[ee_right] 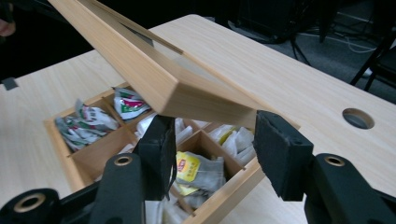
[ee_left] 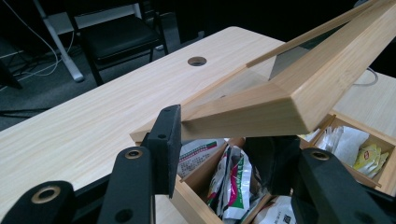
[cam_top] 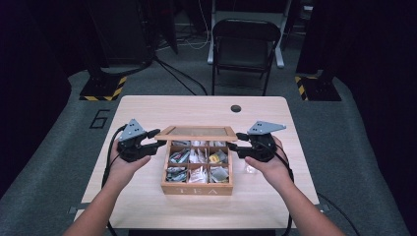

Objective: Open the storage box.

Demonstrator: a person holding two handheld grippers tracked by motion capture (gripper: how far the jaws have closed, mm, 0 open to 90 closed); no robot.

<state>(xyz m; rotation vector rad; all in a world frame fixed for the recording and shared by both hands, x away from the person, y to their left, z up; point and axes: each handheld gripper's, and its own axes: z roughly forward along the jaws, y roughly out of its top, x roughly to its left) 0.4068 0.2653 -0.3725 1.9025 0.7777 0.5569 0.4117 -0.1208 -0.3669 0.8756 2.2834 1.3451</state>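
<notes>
A wooden tea box [cam_top: 196,189] marked TEA stands mid-table, its compartments holding several tea bags [cam_top: 196,164]. Its glass-paned lid [cam_top: 199,132] is tilted up on the far hinge. My left gripper [cam_top: 156,139] is shut on the lid's left front corner [ee_left: 261,109]; in the left gripper view [ee_left: 219,135] one pad presses the rail's end and the other sits under it. My right gripper [cam_top: 235,141] is at the lid's right front corner [ee_right: 187,95]. In the right gripper view [ee_right: 217,123] its jaws stand open around that corner, one pad under the lid and one outside it.
The pale wooden table [cam_top: 147,113] has a round cable hole [cam_top: 236,108] at the far middle. A folding chair [cam_top: 243,42] stands beyond the far edge. A small clear wrapper [cam_top: 251,169] lies by my right hand. Bare tabletop lies on both sides of the box.
</notes>
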